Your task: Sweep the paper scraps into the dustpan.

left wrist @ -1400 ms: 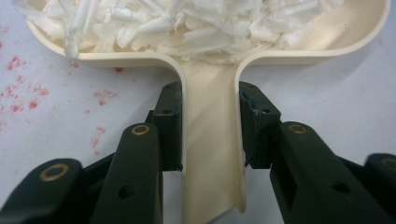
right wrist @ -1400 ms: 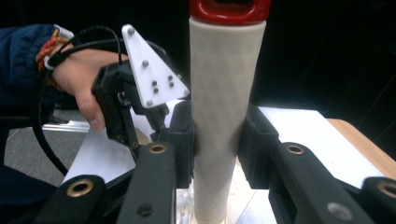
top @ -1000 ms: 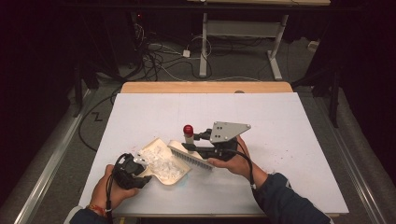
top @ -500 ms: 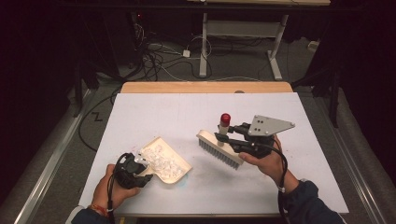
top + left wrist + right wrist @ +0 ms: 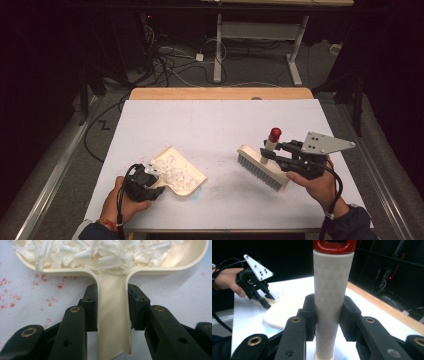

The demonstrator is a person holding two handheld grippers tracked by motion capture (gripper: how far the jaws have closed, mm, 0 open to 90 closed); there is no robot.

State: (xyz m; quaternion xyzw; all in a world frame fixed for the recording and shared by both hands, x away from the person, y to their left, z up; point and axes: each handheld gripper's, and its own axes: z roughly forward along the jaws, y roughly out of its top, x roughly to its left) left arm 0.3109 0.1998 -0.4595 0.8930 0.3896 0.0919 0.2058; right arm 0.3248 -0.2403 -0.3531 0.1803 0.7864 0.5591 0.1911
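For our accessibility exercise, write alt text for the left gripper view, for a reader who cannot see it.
Two black jaws of the left gripper clamp the cream handle of a dustpan lying on a white table. The pan, at the top of the view, holds a heap of white shreds. Small red specks dot the table to the left.

Bright lit table [image 5: 220,120], dark surroundings, soft shadows, close foregrounds slightly blurred

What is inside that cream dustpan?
The dustpan holds a heap of white shreds, like torn paper or plastic, filling most of the tray. A bare patch shows at one corner; the floor beneath the heap is covered.
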